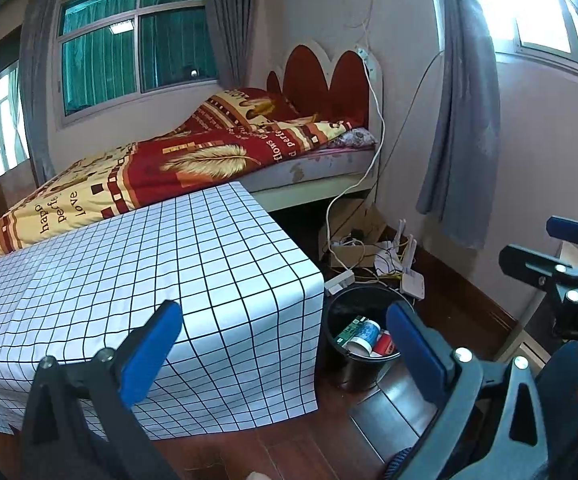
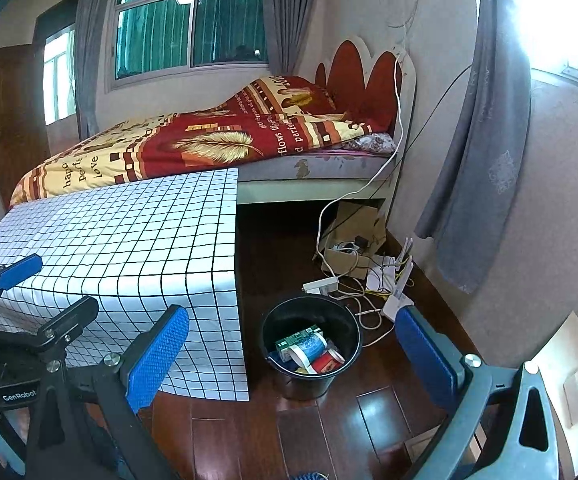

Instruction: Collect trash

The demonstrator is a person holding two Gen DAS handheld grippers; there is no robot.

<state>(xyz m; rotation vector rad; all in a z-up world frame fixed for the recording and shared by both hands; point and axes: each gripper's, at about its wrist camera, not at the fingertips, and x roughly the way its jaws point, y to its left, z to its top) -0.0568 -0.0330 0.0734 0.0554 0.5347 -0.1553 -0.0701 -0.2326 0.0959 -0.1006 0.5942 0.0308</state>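
Lowest in the left wrist view, the left gripper has its blue pads spread wide with nothing between them; in the right wrist view the right gripper is likewise spread and empty. Just past them, at lower centre, a black bucket stands on the dark wood floor, holding the trash: a green carton, cups and a red wrapper. Left of it hangs a checked tablecloth. Farther up, tangled cables lie below the bed
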